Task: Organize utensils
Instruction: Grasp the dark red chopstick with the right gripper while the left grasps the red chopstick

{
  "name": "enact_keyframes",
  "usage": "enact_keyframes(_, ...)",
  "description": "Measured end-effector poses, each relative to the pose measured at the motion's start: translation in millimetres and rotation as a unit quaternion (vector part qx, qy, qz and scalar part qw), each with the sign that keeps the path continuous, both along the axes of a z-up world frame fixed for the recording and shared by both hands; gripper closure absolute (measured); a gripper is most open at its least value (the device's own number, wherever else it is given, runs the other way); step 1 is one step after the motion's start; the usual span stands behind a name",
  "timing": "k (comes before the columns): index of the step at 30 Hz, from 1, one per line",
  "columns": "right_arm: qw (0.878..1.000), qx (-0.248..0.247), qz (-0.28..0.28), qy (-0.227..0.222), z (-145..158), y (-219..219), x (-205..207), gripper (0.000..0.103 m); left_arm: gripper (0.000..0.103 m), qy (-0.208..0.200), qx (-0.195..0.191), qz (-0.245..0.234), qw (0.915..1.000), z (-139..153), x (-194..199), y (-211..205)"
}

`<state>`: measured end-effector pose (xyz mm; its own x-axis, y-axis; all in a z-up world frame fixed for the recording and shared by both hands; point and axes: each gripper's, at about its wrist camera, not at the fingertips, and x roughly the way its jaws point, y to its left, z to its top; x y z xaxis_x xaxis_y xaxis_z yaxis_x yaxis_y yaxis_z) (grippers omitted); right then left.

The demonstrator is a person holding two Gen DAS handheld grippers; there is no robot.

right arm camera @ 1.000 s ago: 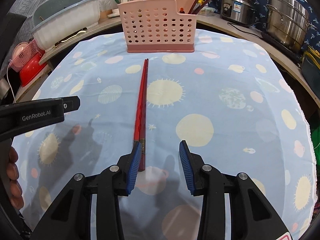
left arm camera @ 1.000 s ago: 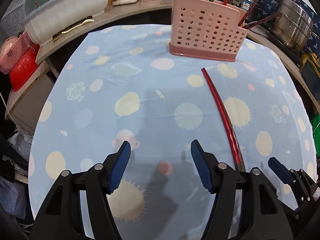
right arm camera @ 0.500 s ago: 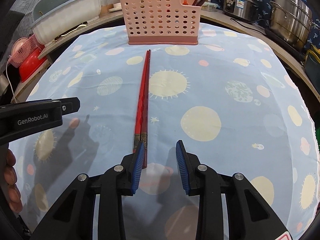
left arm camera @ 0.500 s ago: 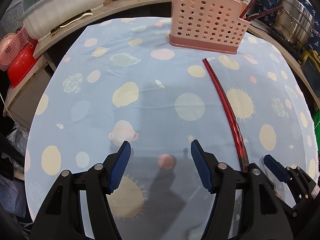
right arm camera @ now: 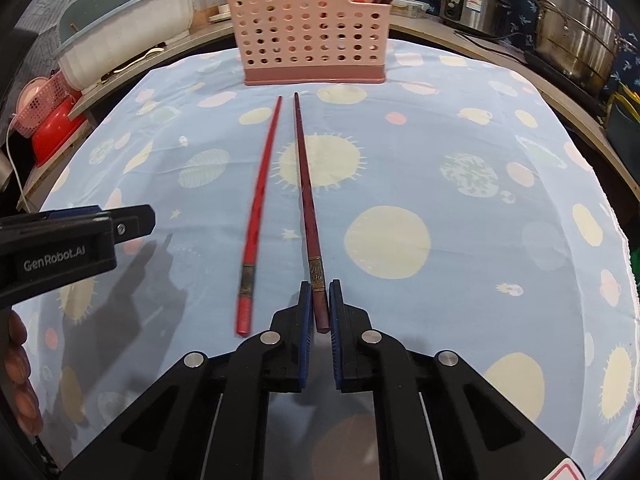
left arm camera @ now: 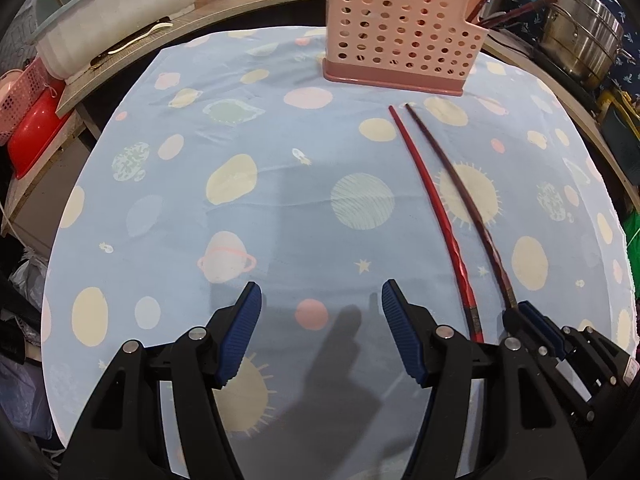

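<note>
A cluttered kitchen corner is surrounding a bench covered in a pale blue cloth printed with suns and planets. Steel pots are standing beyond the bench's far right edge, and a white tub and a red basin are sitting beyond its far left edge.

A pink perforated utensil holder is standing at the middle of the far edge, with several chopsticks already poking out of its right compartment.

The right tongs are now gripping the thick near end of the dark red chopstick, blue pads pressed against both its sides. Its thin tip is pointing toward the holder and appears to be lifting slightly off the cloth, though blur makes that uncertain. The bright red chopstick is lying just to its left on the cloth, ungripped, near the bench's middle.

The left tongs are hovering wide apart over bare cloth near the near edge, holding nothing.

Compared with half a second earlier, the two chopsticks are no longer lying pressed together as a pair: they have split into a narrow V, and the right tongs have narrowed from a modest gap to a firm pinch on one stick. The left tongs are staying as wide as before.

Judging from this, a single chopstick is being picked for the holder, leaving its partner for a second trip.
</note>
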<state>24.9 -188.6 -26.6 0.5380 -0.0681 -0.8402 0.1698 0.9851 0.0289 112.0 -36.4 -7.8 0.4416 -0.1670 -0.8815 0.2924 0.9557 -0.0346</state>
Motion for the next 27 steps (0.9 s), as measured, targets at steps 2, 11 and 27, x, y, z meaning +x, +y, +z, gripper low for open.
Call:
enact_keyframes(2, 1.000, 0.001, -0.015, 0.000, 0.4, -9.2, -4.1, 0.095, 0.044, 0.002, 0.000, -0.005, 1.0000, -0.1, -2.6, -4.8)
enact_keyframes(11, 0.998, 0.023, -0.053, 0.001, 3.8, -37.4, -29.4, 0.096, 0.044, 0.015, -0.007, -0.045, 0.9989, -6.2, -25.1, -39.6)
enact_keyframes(27, 0.998, 0.039, -0.050, -0.007, 2.7, -45.2, -38.8, 0.096, 0.059, -0.002, 0.005, -0.073, 0.9973, -20.7, -41.6, -68.3)
